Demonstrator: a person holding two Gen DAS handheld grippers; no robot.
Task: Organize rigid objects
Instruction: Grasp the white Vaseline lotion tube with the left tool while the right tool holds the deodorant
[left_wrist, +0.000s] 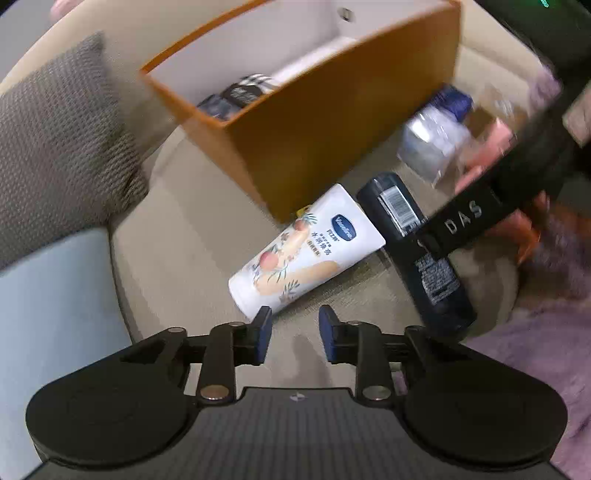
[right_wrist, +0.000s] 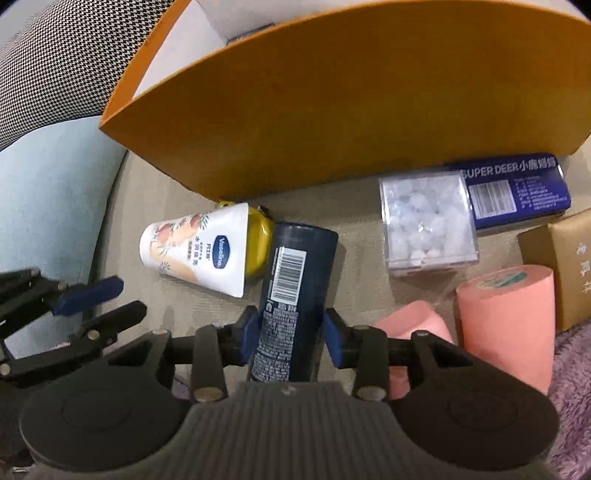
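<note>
Sorting is only partly done, dark bottle sits between your right fingers

Looking through your left wrist view, you see the orange box already holding a few dark packages at its bottom, so some sorting is done. The white Vaseline tube and the dark bottle lie on the beige cushion in front of the box. Your left gripper is open and holds nothing; the tube's end is just beyond its left finger.

From your right wrist view, the right gripper has the dark bottle between its 2 fingers. The left pad touches it, but the right pad seems apart, so I cannot tell if it grips. A clear box, a blue box and pink rolls wait outside.
</note>
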